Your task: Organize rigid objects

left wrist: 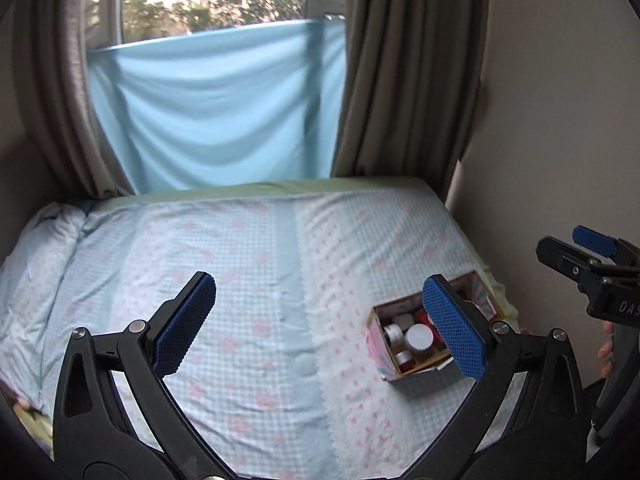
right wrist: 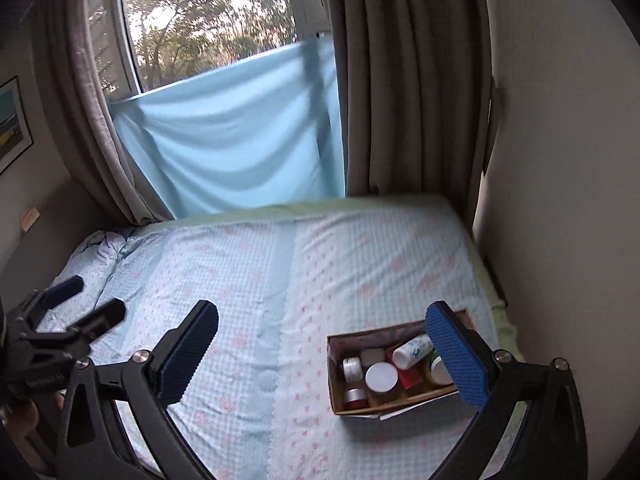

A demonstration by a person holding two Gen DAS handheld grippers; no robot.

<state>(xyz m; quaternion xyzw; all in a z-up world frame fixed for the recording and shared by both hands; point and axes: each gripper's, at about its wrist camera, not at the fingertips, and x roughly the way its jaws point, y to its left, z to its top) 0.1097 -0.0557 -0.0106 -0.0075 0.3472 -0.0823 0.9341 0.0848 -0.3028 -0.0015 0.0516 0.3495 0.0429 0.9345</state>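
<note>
both grippers hang above the bed (left wrist: 248,280), fingers spread wide and holding nothing. the left gripper (left wrist: 320,324) sits over the middle of the bedspread; the right gripper (right wrist: 324,356) is beside it, nearer the bed's right edge. a small cardboard box (right wrist: 340,396) rests on the bed near that right edge, close to the wall. inside it stand jars and bottles packed together: a white-lidded jar (right wrist: 381,376), a white bottle (right wrist: 412,350) lying tilted across the others, a red container (right wrist: 410,378). grey curtains (right wrist: 404,80) frame the window (right wrist: 208,20) beyond.
</note>
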